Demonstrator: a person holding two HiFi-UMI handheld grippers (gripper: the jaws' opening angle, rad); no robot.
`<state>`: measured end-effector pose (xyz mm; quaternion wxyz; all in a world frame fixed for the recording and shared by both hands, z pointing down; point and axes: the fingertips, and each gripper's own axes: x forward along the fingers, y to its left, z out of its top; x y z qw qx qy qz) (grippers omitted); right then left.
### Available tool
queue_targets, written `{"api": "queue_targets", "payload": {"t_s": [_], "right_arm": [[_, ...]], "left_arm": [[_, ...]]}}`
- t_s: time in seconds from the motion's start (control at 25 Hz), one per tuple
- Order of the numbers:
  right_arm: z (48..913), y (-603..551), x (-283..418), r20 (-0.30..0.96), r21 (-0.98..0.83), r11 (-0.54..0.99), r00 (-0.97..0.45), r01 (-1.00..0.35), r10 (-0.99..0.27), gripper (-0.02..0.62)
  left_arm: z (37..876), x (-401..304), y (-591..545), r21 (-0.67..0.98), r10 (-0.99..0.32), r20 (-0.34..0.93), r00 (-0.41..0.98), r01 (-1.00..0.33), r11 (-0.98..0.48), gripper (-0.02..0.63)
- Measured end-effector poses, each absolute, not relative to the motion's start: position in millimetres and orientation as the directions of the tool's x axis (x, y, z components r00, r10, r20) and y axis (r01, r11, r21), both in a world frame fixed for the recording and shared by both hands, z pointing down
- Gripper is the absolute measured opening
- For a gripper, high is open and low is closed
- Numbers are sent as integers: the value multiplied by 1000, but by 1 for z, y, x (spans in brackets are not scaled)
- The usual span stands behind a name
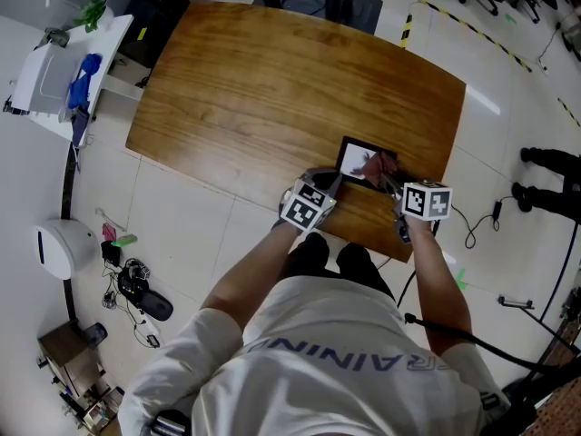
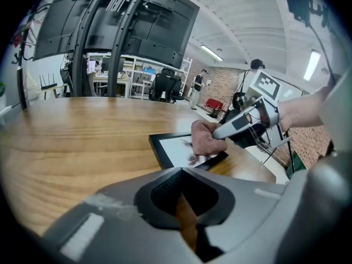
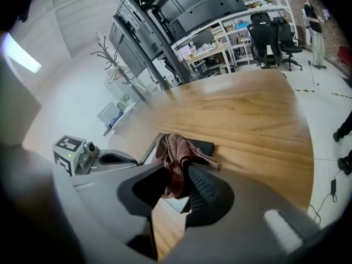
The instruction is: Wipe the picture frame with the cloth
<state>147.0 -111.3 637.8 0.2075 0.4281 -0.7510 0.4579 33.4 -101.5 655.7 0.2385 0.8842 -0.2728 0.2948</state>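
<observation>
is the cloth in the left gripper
No, the cloth is pinched between the jaws of the right hand-held gripper, over the frame.

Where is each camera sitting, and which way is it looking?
Head view: on the person's head, looking steeply down at the brown wooden table; shows arms, left tool, right tool.
Left gripper view: on the left tool, facing the black picture frame; shows its own jaws.
Right gripper view: on the right tool, facing across the table; shows jaws clamping the reddish-brown cloth.
Both gripper views share frame and cloth.
</observation>
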Motion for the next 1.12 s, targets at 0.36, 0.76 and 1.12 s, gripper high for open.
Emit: {"api": "queue_targets", "payload": {"t_s": [0.36, 0.76, 1.12], "right_arm": [[633, -100, 177, 712, -510, 170, -525, -843, -467, 104], [632, -98, 187, 717, -495, 140, -494, -857, -492, 104], [634, -97, 185, 722, -474, 151, -481, -868, -498, 106]], "left_arm": [[656, 33, -102, 262, -346, 648, 678, -625, -735, 7], [650, 32, -109, 301, -314, 634, 707, -599, -742, 7], [642, 40, -180, 275, -348, 628, 697, -616, -738, 6]]}}
